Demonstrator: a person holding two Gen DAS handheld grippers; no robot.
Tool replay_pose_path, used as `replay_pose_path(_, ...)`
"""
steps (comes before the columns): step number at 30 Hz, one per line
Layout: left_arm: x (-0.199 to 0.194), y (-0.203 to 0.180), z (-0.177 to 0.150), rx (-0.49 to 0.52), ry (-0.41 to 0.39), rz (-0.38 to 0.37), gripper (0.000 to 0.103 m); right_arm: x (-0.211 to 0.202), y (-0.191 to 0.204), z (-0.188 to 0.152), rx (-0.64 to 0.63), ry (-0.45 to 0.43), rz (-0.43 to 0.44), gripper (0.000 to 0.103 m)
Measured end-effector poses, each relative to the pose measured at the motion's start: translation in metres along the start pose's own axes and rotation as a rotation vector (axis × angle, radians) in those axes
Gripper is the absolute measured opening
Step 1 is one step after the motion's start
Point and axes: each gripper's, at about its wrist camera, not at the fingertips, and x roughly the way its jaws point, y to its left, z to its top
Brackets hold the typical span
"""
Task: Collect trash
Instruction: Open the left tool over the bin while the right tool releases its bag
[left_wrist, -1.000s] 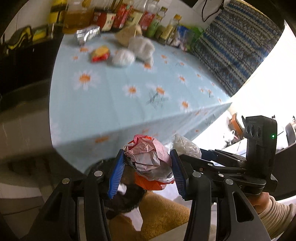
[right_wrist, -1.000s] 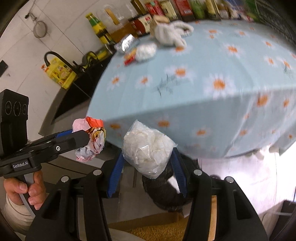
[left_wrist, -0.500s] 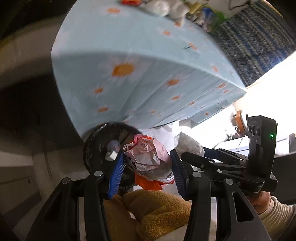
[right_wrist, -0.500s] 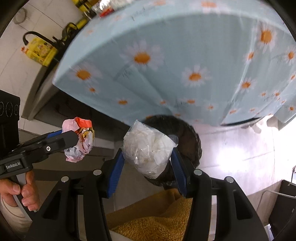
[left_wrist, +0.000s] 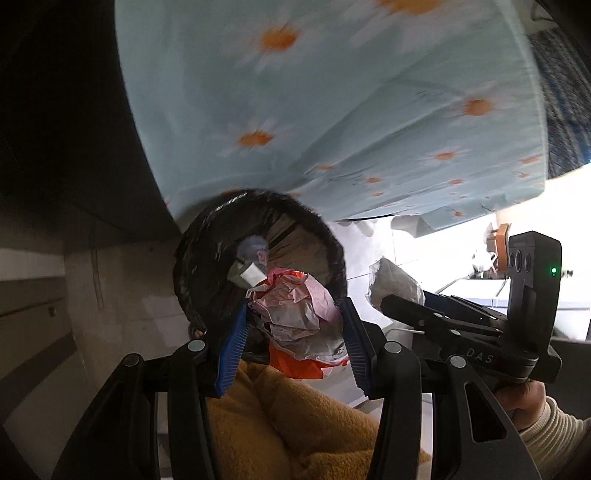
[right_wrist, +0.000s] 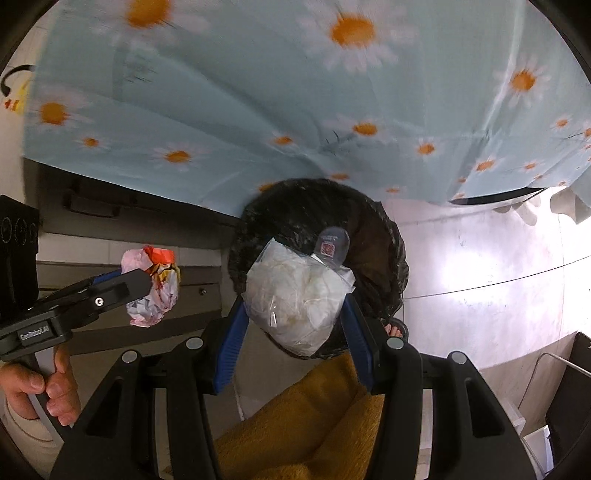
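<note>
So both my hands have dropped from bench height down to the bin in the last second. A moment ago I was looking across the bench top at the bottles and leftover wrappers; now the daisy tablecloth (right_wrist: 258, 92) hangs over me and the black-lined trash bin (right_wrist: 384, 236) fills the middle of both views. That puts me at the drop-off part of collecting trash, not the picking part.

My left hand-held gripper (left_wrist: 293, 332) is partly closed, pinching the crumpled pink and orange wrapper (left_wrist: 299, 314) between its blue pads. My right hand-held gripper (right_wrist: 295, 314) is the same deal, squeezed onto the clear bag of white tissue (right_wrist: 299, 295). Neither one has let go yet.

From the right wrist view the bag sits right over the bin's mouth. The wrapper looks closer to the near rim in the left view, and in the right view it sits off to the left of the bin, so I'd guess it needs a nudge inward before release.

Room-wise: the cloth's hem hangs just above the bin's far side, so not much clearance there. Dark cabinet on the left, open shiny floor (right_wrist: 480, 258) to the right. There's already a plastic bottle (right_wrist: 332, 243) in the bin, with space around it.
</note>
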Motion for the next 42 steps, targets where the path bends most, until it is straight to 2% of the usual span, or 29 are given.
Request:
replay_pose_path(8,0.054,0.020,-0.001,-0.063,0.050,0.020,0.047,0.053,-0.026,0.008,-0.016,0.066,-0.003,0.052)
replay_pose_path(15,0.079,0.034,0.006,-0.114,0.060,0.033,0.049,0.084,-0.045,0.018,-0.012,0.088,0.003,0.052)
replay_pose_path(18,0.089,0.036,0.008,-0.118,0.107,0.065,0.055,0.089,-0.046,0.022,-0.014,0.091,0.009,0.061)
replay_pose_path(33,0.049,0.039,0.001,-0.154,0.056,0.087,0.057,0.050,-0.027,0.024,-0.037,0.064,-0.005,0.061)
replay_pose_path(42,-0.007,0.021,-0.007,-0.130,-0.035,0.077,0.057,0.002,-0.002,0.014,-0.063,0.011,-0.014,0.061)
